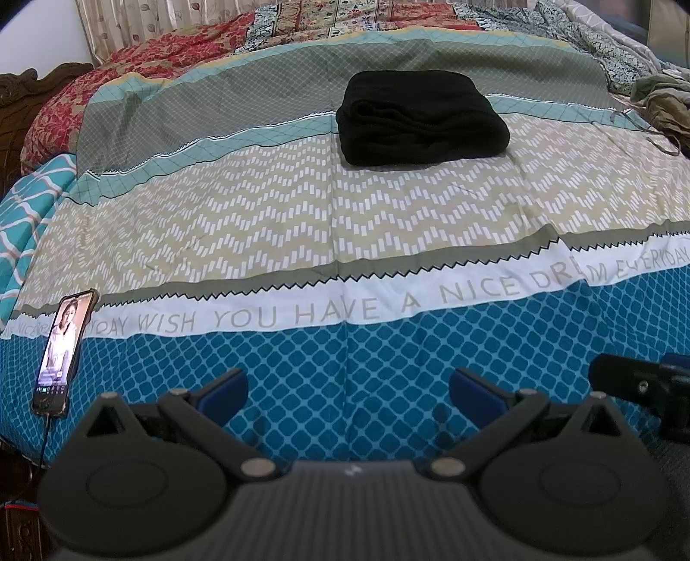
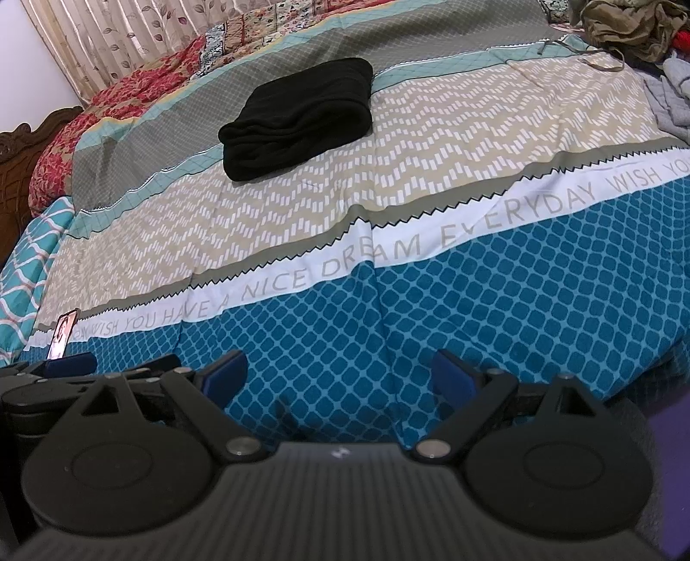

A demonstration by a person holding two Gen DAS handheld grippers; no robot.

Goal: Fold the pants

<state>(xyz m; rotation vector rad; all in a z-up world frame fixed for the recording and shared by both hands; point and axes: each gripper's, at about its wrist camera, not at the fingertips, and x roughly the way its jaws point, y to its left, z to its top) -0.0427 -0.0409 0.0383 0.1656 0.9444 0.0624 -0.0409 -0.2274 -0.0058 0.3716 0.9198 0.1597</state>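
Black pants [image 1: 418,118] lie folded in a thick compact stack on the patterned bedsheet [image 1: 302,215], far from both grippers. They also show in the right wrist view [image 2: 302,116], upper left of centre. My left gripper [image 1: 349,388] is open and empty, low over the blue part of the sheet at the near edge of the bed. My right gripper [image 2: 340,375] is open and empty beside it; part of it shows at the right edge of the left wrist view [image 1: 638,379]. The left gripper shows at the left edge of the right wrist view [image 2: 69,367].
A phone [image 1: 60,345] with a lit screen and a cable lies on the sheet at the near left. A red floral quilt [image 1: 142,64] is bunched at the back left. Loose olive and grey clothes [image 2: 634,26] are heaped at the far right. A curtain [image 2: 108,39] hangs behind.
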